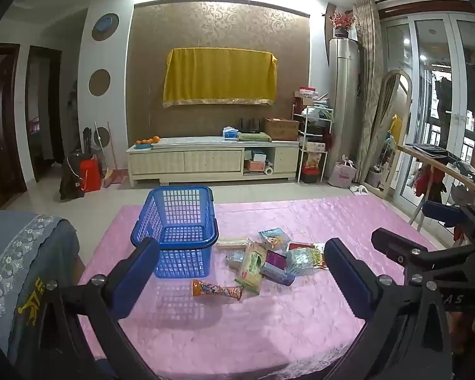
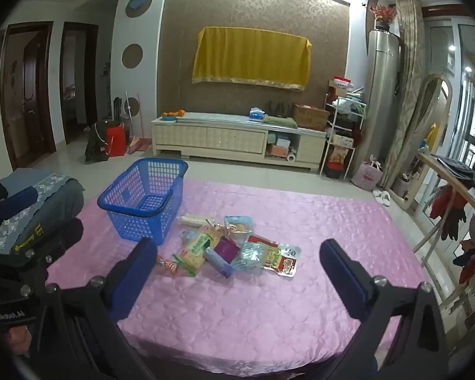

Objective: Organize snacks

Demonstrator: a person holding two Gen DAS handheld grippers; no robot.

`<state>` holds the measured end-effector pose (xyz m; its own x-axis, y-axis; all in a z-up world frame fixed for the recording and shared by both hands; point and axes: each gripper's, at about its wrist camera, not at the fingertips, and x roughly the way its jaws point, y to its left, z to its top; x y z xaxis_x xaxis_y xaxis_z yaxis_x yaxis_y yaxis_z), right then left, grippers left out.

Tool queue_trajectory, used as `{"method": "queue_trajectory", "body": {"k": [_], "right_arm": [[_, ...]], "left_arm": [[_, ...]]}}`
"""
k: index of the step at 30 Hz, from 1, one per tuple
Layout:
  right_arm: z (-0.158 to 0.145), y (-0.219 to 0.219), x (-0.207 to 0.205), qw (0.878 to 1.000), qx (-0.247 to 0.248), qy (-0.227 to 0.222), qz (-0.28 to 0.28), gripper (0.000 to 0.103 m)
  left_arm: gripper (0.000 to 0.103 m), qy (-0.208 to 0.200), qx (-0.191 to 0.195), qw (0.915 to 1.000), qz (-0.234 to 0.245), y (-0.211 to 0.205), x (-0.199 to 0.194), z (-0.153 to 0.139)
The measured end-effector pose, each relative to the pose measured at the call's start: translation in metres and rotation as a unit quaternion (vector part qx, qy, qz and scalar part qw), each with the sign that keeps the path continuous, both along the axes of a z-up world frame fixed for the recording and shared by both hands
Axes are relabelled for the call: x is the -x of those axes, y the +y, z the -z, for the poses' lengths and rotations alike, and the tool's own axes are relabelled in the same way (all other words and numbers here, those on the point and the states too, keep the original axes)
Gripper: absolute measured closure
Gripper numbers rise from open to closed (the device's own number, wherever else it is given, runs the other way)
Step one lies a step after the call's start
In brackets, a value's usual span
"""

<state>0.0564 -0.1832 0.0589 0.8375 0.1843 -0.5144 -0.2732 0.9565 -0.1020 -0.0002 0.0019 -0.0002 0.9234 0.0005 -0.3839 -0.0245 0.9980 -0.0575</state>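
Lying beyond gripper (image 2: 237, 262): snacks (image 2: 237, 247)

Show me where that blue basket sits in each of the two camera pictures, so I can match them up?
Left wrist view: the blue basket stands left of centre on the pink tablecloth, just left of the snack pile.
Right wrist view: the blue basket sits further left and higher, up-left of the snack pile.
Shared landmark: the yellow cloth on the far wall.
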Motion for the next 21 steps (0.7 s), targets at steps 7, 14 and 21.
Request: {"method": "queue_trajectory", "body": {"k": [7, 14, 21], "right_arm": [[-0.001, 0.003, 0.002, 1.000, -0.004, 0.002, -0.004, 0.000], [-0.003, 0.001, 0.003, 1.000, -0.010, 0.007, -0.007, 0.000], [-0.002, 0.000, 0.004, 1.000, -0.014, 0.009, -0.010, 0.000]], "left_arm": [[0.000, 0.000, 0.014, 0.9998, -0.016, 0.009, 0.008, 0.001], [0.000, 0.020, 0.011, 0.9997, 0.000, 0.005, 0.000, 0.002], [0.000, 0.026, 0.018, 0.9995, 0.000, 0.006, 0.000, 0.002]]}}
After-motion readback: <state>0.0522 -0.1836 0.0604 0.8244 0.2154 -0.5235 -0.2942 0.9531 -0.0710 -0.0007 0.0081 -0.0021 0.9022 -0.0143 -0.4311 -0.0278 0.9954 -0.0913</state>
